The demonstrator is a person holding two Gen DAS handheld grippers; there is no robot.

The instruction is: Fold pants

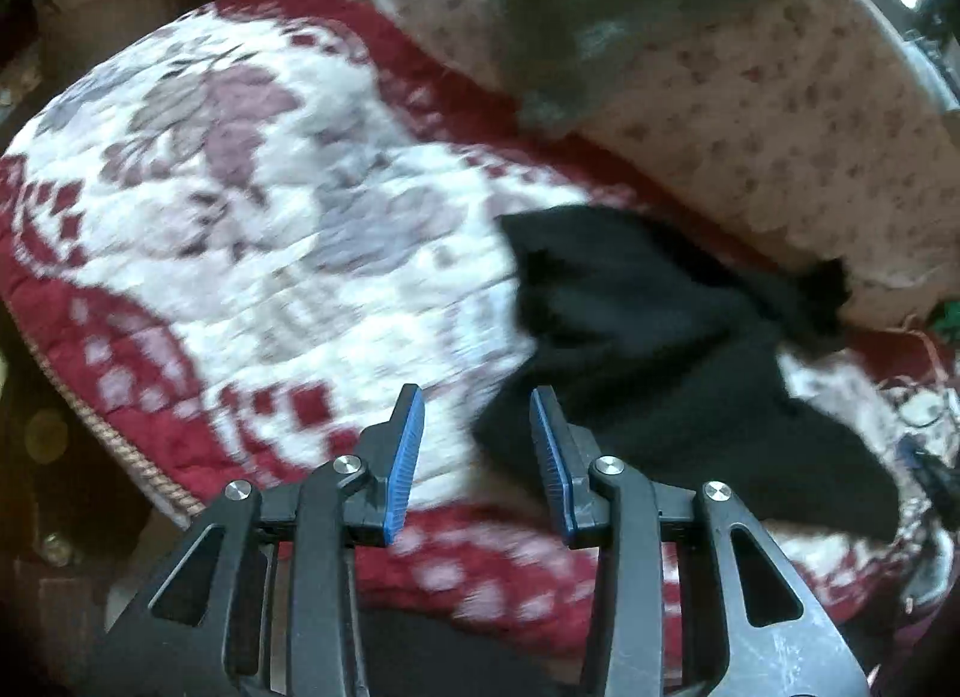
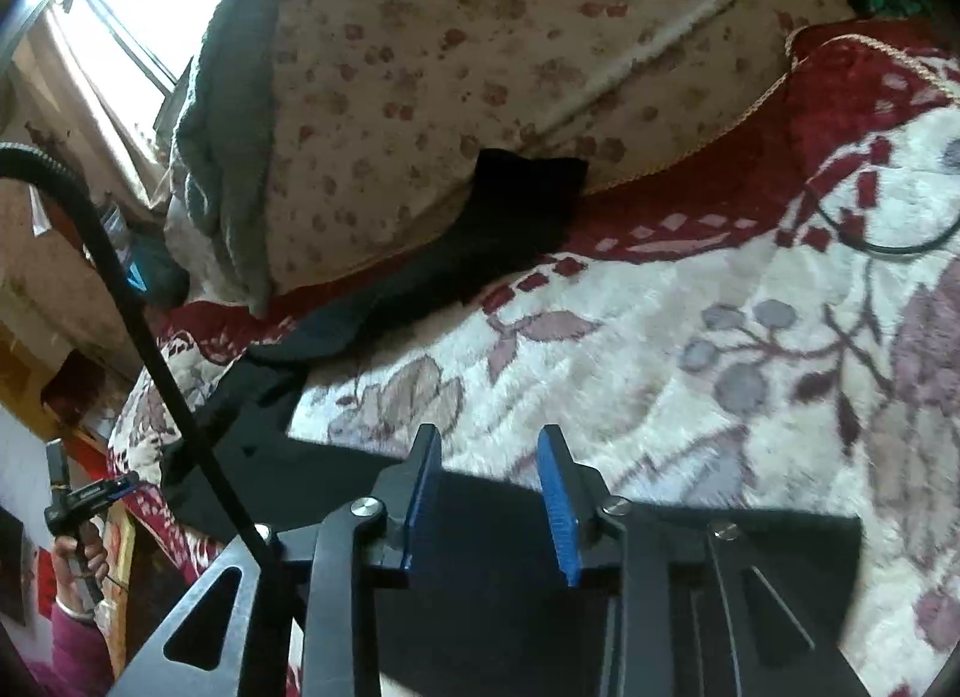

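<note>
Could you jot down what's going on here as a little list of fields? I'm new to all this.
Surface: red and white flowered blanket
Garment: black pants, spread unevenly, one end against the spotted pillow
On the pillow: grey cloth
Left hand-held gripper: open, nothing between its pads, pants edge beside it
Right hand-held gripper: open, above the pants, holding nothing
Folding: not yet neat

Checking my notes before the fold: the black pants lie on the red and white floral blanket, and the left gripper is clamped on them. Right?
Not quite. The left gripper is open and holds nothing, as the left wrist view shows. The black pants do lie on the blanket.
</note>
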